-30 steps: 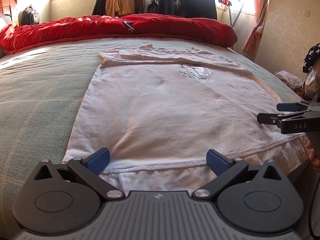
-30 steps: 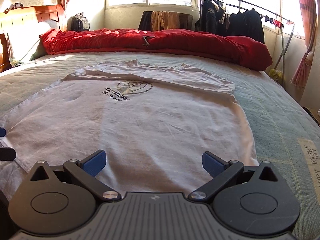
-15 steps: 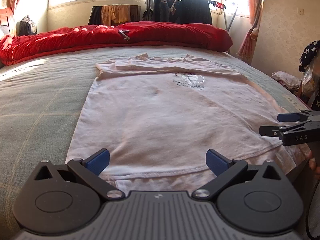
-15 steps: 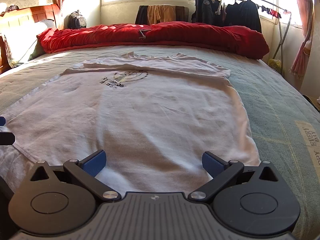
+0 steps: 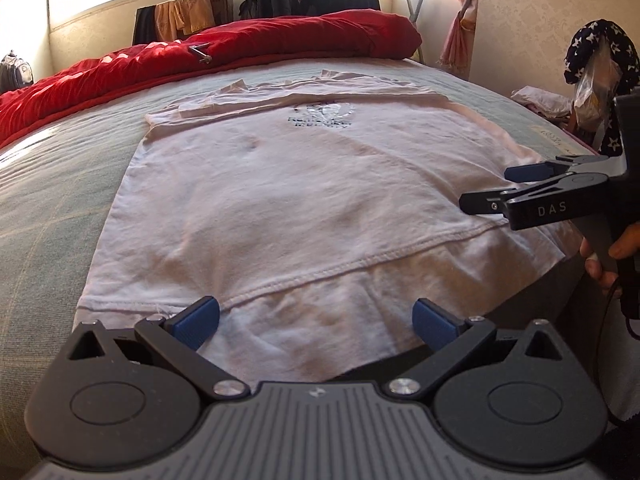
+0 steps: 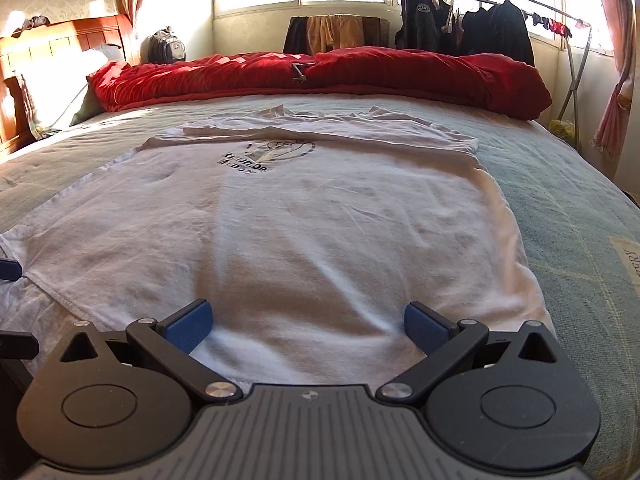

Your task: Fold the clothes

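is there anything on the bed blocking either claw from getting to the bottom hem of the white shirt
Nothing visible does. The white shirt lies flat on the bed, its hem right ahead of the open left claw and open right claw. The red duvet sits far off, beyond the collar.

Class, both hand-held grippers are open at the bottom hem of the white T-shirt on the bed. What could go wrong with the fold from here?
1. The T-shirt hem hangs past the bed edge, so a pull might drag it off.
2. The left hand-held gripper and right hand-held gripper may pinch only the top layer, leaving the back behind.
3. The sleeves already folded in could slip loose when the hem is lifted.
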Demonstrator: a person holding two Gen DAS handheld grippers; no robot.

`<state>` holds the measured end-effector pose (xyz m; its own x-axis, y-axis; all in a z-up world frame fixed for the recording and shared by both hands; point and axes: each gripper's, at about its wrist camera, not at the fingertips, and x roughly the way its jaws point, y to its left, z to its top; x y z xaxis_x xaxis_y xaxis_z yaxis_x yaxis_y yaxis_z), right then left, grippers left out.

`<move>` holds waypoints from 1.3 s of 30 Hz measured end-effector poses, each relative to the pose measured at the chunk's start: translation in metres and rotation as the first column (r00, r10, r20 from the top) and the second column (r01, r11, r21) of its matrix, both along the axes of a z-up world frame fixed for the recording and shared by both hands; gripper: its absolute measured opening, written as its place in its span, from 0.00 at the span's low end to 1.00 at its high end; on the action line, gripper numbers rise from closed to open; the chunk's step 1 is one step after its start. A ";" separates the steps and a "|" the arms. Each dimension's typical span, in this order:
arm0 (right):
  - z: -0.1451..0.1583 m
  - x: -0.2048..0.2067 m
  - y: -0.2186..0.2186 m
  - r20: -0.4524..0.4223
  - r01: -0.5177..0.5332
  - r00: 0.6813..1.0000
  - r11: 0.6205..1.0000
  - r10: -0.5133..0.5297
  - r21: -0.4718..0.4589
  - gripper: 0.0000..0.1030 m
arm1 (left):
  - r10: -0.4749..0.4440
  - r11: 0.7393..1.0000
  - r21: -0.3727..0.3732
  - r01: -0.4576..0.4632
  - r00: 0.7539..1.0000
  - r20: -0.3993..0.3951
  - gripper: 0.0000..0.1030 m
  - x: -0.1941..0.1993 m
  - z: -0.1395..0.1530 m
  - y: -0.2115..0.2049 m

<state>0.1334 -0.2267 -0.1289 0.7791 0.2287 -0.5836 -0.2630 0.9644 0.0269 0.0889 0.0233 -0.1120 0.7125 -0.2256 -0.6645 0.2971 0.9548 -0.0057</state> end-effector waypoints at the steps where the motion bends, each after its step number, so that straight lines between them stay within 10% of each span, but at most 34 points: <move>1: 0.000 0.000 0.000 0.003 0.002 1.000 1.000 -0.002 -0.001 1.00 | 0.001 1.000 0.002 -0.001 1.000 -0.005 0.99 -0.002 0.001 0.000; 20: 0.004 0.005 0.006 -0.027 -0.004 1.000 0.999 0.002 -0.053 1.00 | 0.007 0.997 -0.074 -0.007 1.000 -0.005 0.99 -0.010 0.003 0.010; 26: 0.025 0.007 0.002 0.001 -0.060 0.998 0.997 0.060 -0.039 1.00 | -0.097 0.991 0.104 0.086 0.990 0.103 0.99 -0.014 0.016 -0.002; 32: 0.077 0.000 0.002 0.186 -0.200 0.955 0.964 0.232 -0.175 1.00 | -0.337 0.893 0.370 0.259 0.927 0.165 0.99 -0.020 0.019 -0.035; 39: 0.065 -0.013 0.022 0.068 -0.299 0.938 0.893 0.340 -0.337 1.00 | -0.523 0.737 0.569 0.364 0.841 0.139 0.99 -0.035 -0.011 -0.071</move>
<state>0.1206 -0.2044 -0.0643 0.7649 0.2965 -0.5719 -0.5396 0.7798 -0.3173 0.0539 -0.0478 -0.1234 0.7829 -0.2545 -0.5678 0.5998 0.5513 0.5799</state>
